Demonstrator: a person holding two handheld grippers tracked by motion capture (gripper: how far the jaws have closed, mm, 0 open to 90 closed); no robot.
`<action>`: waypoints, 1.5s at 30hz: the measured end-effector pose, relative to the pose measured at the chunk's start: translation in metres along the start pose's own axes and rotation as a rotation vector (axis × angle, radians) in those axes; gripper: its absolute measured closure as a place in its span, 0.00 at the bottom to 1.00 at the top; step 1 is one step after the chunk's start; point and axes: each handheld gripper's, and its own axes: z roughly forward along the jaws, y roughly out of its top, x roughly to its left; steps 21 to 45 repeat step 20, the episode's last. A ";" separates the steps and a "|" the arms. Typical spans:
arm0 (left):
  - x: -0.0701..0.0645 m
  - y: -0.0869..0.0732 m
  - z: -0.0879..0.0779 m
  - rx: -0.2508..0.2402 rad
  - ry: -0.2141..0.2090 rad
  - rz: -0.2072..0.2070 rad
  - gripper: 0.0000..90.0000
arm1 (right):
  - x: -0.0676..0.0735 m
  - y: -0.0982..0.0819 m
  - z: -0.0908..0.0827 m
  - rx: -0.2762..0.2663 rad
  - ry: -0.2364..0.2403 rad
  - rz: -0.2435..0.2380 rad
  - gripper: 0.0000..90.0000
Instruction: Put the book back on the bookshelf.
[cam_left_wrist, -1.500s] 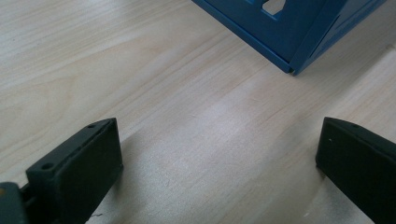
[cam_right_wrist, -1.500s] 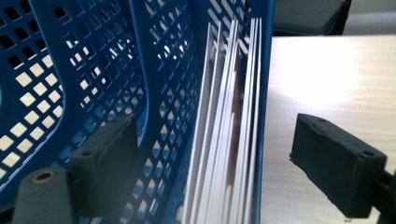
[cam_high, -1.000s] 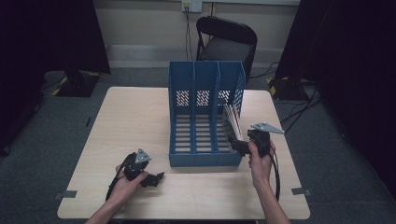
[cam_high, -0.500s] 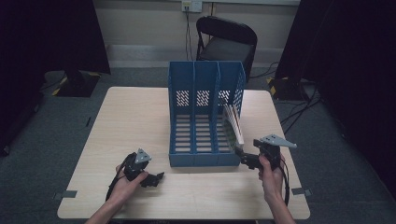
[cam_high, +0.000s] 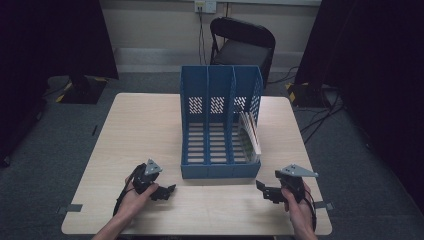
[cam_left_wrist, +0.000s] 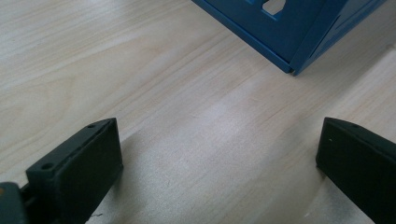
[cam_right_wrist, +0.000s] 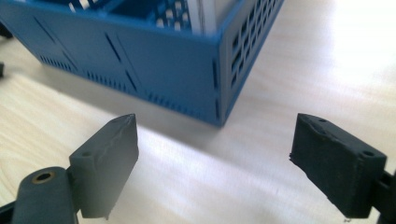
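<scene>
A blue three-slot file rack (cam_high: 220, 130) stands in the middle of the wooden table (cam_high: 145, 130). A few thin booklets (cam_high: 248, 132) lean in its right slot. My left gripper (cam_high: 167, 191) rests low on the table near the front edge, left of the rack's front corner (cam_left_wrist: 292, 70); its jaws are wide apart with bare wood between them. My right gripper (cam_high: 261, 189) hovers near the front right, just before the rack's right front corner (cam_right_wrist: 219, 100). It is open and holds nothing.
A black folding chair (cam_high: 240, 47) stands behind the table's far edge. Cables (cam_high: 320, 120) trail on the grey carpet at the right. Bare tabletop stretches left of the rack and along the front edge between the two hands.
My right gripper has drawn back from the booklets in the right slot toward the front right of the table, now open and empty. The left gripper has stayed put.
</scene>
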 end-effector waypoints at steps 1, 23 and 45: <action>0.000 0.000 0.000 0.000 0.000 0.000 0.00 | 0.000 -0.003 0.001 0.004 0.000 0.001 0.16; 0.000 0.000 0.000 0.002 -0.002 0.002 0.00 | 0.008 -0.036 0.029 0.103 -0.083 -0.086 0.13; 0.000 0.000 0.000 0.002 -0.002 0.002 0.00 | 0.008 -0.036 0.029 0.103 -0.083 -0.086 0.13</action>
